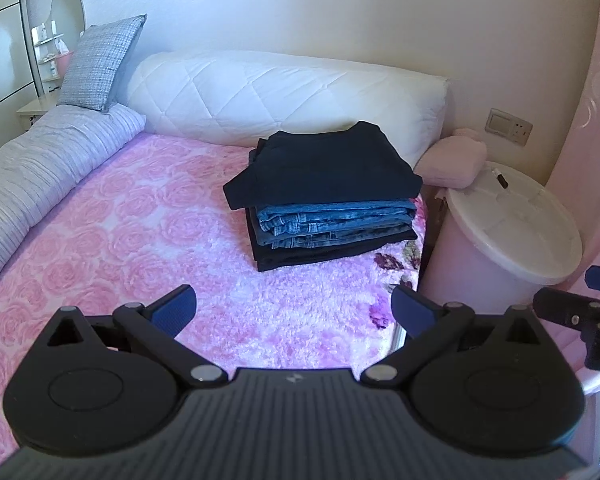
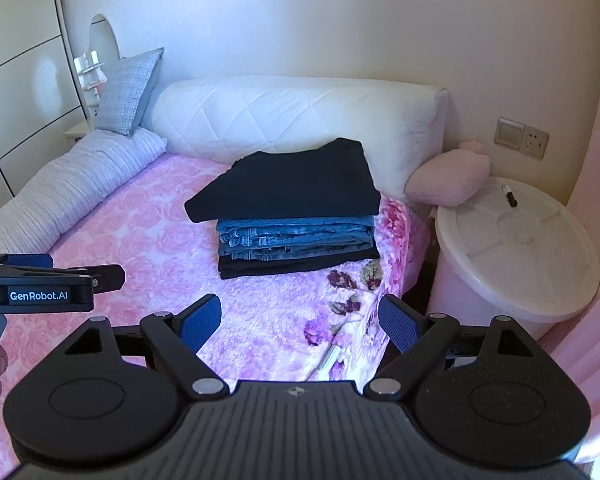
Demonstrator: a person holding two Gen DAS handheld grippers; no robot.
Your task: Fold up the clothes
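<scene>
A neat stack of folded clothes (image 1: 324,196) sits on the pink rose bedspread (image 1: 120,220) near the headboard: a black garment on top, folded blue jeans (image 1: 332,220) under it, dark cloth at the bottom. The stack also shows in the right wrist view (image 2: 292,208). My left gripper (image 1: 294,310) is open and empty, held above the bedspread short of the stack. My right gripper (image 2: 300,322) is open and empty, over the bed's near corner. The left gripper shows side-on at the left of the right wrist view (image 2: 52,284).
A white quilted headboard cushion (image 1: 284,96) runs behind the stack. A striped rolled duvet (image 1: 40,176) and grey pillow (image 1: 100,60) lie on the left. A round white-lidded bin (image 2: 516,248) stands right of the bed, a pink cushion (image 2: 452,180) beside it.
</scene>
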